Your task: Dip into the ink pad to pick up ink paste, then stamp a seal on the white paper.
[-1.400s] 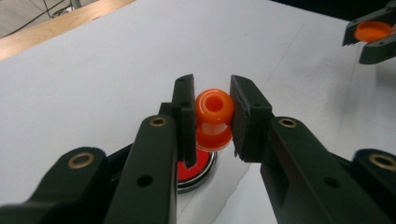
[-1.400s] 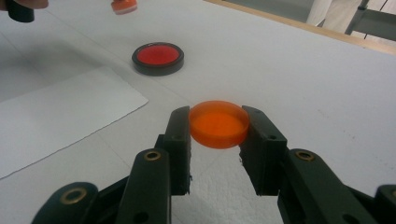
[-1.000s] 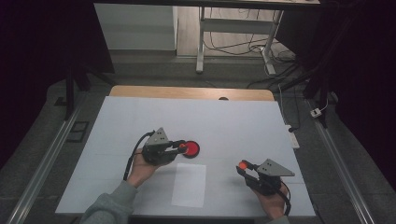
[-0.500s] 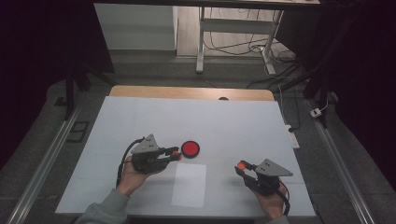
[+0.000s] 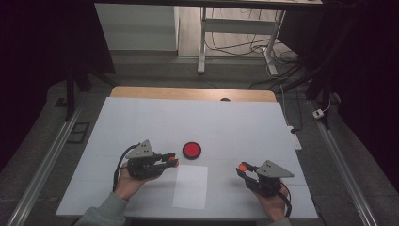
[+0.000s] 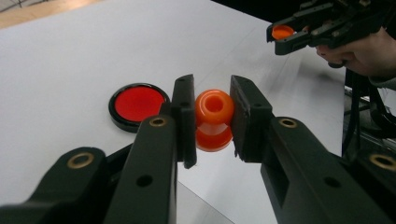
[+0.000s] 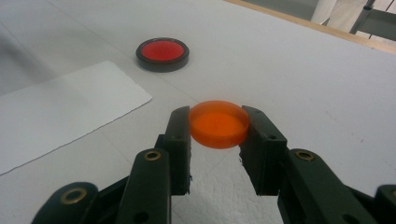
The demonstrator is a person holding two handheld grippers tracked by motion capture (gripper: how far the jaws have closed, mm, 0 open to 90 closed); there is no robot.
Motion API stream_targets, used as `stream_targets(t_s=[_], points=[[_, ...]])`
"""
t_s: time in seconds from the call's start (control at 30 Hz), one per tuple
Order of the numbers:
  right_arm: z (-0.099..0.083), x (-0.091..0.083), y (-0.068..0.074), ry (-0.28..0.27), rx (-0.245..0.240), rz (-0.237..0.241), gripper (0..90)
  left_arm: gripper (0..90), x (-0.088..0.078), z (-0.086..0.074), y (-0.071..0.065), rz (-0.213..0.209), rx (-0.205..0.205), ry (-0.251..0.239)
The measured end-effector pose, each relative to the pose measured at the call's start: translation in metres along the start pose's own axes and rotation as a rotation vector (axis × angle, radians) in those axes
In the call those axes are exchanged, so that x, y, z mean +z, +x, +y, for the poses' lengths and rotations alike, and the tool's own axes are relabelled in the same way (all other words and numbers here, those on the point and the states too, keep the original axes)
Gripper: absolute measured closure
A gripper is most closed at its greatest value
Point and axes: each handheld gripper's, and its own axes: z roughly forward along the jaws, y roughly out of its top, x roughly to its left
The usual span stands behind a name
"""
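My left gripper [image 5: 172, 161] [image 6: 213, 116] is shut on a small orange waisted piece with a round hollow top [image 6: 214, 117], held a little above the white table. It sits left of and slightly nearer than a round black dish with a red inside [image 5: 192, 150] [image 6: 136, 105] [image 7: 162, 52]. My right gripper [image 5: 242, 168] [image 7: 218, 125] is shut on a flat orange disc-shaped cap [image 7: 218, 122] [image 5: 243, 166] at the table's right front. The left gripper view also shows the right gripper [image 6: 282, 35] far off with its orange cap [image 6: 282, 31].
A white sheet of paper [image 5: 190, 186] [image 7: 60, 109] lies near the front edge between the two hands. The white table top [image 5: 197, 122] has a wooden strip [image 5: 188, 93] at its far edge. Metal rails [image 5: 42, 165] run along both sides.
My left hand has drawn back toward the left and front, away from the black dish, carrying the orange piece. The right hand has stayed put.
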Motion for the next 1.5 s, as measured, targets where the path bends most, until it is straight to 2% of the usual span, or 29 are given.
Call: stream_targets(t_s=[0.33,1.1,1.5], points=[[0.0,-0.001,-0.001,0.006,0.003,-0.005,64.1,72.4,0.023,-0.004,-0.015,-0.016,0.062,0.071],[-0.001,0.001,-0.002,0.017,-0.009,-0.006,64.0,72.3,0.049,-0.007,-0.026,-0.02,0.105,0.128],[-0.001,0.002,-0.001,0.021,-0.016,-0.004,64.1,72.2,0.06,-0.007,-0.028,-0.021,0.104,0.144]])
